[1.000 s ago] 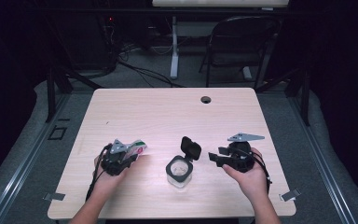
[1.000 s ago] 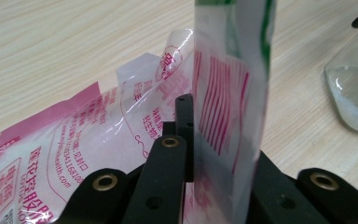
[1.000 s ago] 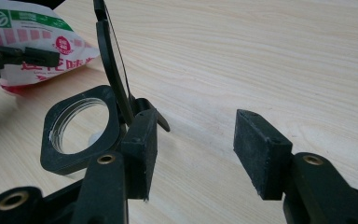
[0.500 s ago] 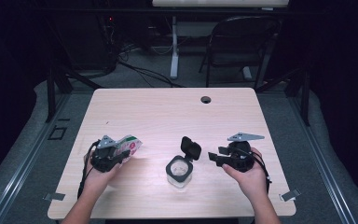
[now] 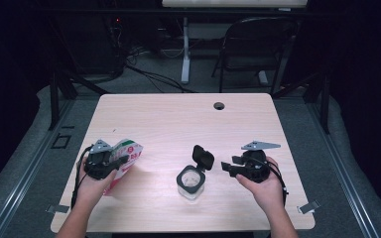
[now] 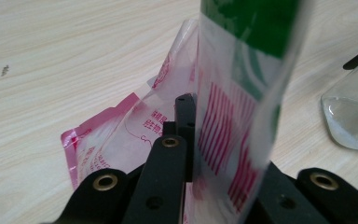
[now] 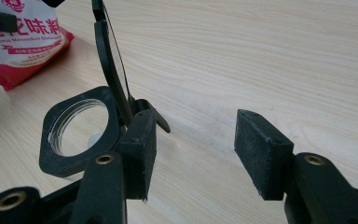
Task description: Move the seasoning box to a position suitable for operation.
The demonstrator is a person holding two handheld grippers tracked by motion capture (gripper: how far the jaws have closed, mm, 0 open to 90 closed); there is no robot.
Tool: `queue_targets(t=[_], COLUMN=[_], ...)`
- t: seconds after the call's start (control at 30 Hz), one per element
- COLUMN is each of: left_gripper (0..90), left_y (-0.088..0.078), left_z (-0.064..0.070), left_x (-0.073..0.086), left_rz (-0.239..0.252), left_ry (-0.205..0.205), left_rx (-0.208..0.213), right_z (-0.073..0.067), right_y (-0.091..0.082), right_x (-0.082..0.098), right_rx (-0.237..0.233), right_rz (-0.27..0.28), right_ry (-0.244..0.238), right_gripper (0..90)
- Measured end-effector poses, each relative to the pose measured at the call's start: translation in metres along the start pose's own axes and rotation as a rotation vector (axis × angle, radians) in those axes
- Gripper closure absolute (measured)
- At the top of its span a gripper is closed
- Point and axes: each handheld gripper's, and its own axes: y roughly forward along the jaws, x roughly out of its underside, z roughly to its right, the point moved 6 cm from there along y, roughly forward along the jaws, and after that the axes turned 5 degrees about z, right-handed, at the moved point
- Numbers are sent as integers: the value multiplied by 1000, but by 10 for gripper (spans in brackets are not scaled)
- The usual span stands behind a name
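Note:
A clear jar [image 5: 190,182] with a square black rim and its flip lid [image 5: 203,156] standing up sits near the table's front middle. To its left my left gripper [image 5: 120,161] is shut on a red, white and green plastic packet [image 5: 129,150], lifted at a tilt. The left gripper view has the packet [image 6: 223,121] pinched between the jaws of that gripper [image 6: 193,112], with the jar [image 6: 349,121] off to the right. My right gripper [image 5: 227,168] is open just right of the jar. The right gripper view places the jar [image 7: 79,123] and lid [image 7: 109,56] left of the open right gripper [image 7: 196,144].
The light wooden table [image 5: 178,119] has a cable hole [image 5: 219,105] near its back edge. A folding chair [image 5: 258,44] and cables stand on the dark floor behind the table.
My left hand has carried the packet to the left and a little up, away from the jar. The right hand and the jar have stayed put.

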Motion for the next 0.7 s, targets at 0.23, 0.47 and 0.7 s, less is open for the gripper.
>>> queue_targets(t=[0.23,0.47,0.7], left_gripper=[900,900,900], left_y=[-10,-26,-44], left_z=[-8,-20,-29], left_x=[-4,-10,-17], left_rz=[12,56,98], left_ry=[4,-5,3], left_rx=[-21,-53,-97], right_z=[0,0,0], right_y=[0,1,1], right_x=[0,0,0], right_rx=[-4,2,8], right_rz=[-8,-9,-8], right_ry=[-7,-7,-11], right_gripper=[489,485,475])
